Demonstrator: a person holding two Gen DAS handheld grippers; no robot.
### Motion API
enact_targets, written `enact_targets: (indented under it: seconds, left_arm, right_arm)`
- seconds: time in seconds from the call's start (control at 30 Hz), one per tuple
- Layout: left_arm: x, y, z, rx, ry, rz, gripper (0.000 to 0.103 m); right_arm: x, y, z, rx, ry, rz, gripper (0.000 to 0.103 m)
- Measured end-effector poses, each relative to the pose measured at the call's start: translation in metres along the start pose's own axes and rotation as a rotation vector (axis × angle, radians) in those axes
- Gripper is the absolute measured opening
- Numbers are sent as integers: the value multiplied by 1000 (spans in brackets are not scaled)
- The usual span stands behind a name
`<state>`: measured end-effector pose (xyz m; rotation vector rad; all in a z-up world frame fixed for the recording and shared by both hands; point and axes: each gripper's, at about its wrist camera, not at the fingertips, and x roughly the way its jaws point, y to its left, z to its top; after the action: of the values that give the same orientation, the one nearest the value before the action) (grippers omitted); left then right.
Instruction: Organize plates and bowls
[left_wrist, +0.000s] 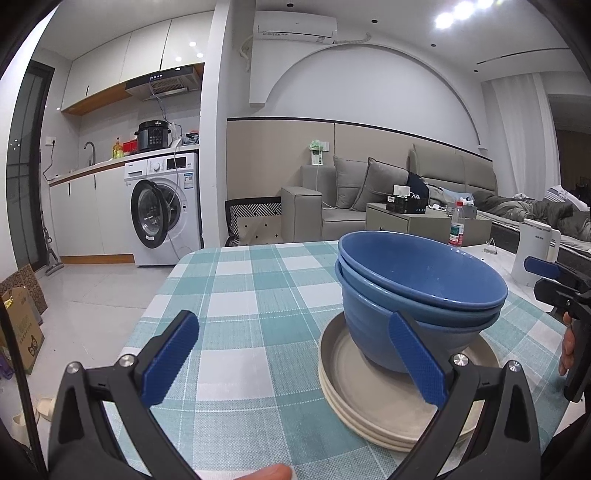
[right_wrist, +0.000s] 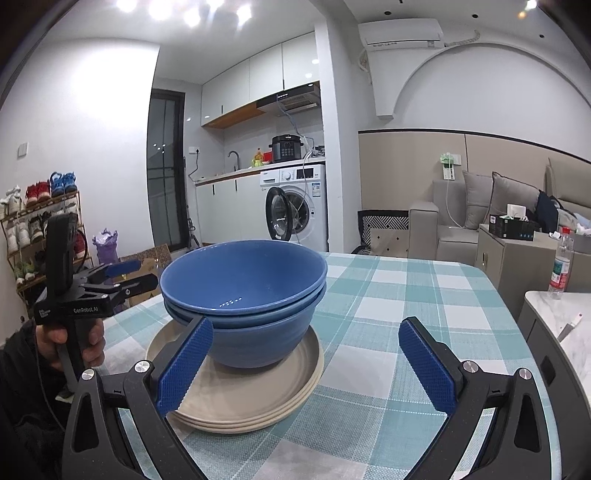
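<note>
On the checked teal-and-white tablecloth (left_wrist: 258, 295) the dishes are gathered into one pile: two blue bowls (left_wrist: 417, 291) nested one inside the other, sitting on a stack of beige plates (left_wrist: 354, 373), three of them by the rims I can count from the right-hand side. The left gripper (left_wrist: 295, 362) hangs just in front of the pile with its blue-padded fingers (left_wrist: 170, 358) spread wide and nothing between them; one pad overlaps the lower bowl in view, though I cannot tell whether it touches. The right gripper (right_wrist: 306, 363) is likewise released, its fingers apart and empty, one pad in front of the plates' near edge, the other over bare cloth. Each is held by a hand (right_wrist: 74, 343) on its black handle. Off to the side stand a white electric kettle (left_wrist: 535, 251) and a plastic bottle (right_wrist: 560, 264); a washing machine (right_wrist: 295, 206) sits behind.
</note>
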<state>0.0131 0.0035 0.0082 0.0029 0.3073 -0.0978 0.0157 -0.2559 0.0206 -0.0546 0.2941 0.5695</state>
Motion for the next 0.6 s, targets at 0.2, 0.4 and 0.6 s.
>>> enact_targets:
  seconds: [0.2, 0.4, 0.6]
  left_arm:
    - [-1, 3, 1, -16, -3, 3, 103]
    - [-1, 3, 1, -16, -3, 3, 103]
    - [0, 3, 1, -22, 2, 7, 103]
  right_arm:
    - [-1, 5, -1, -16, -5, 4, 102]
    - [-2, 5, -2, -5, -10, 9, 102]
    - [-2, 6, -1, -3, -9, 10, 102]
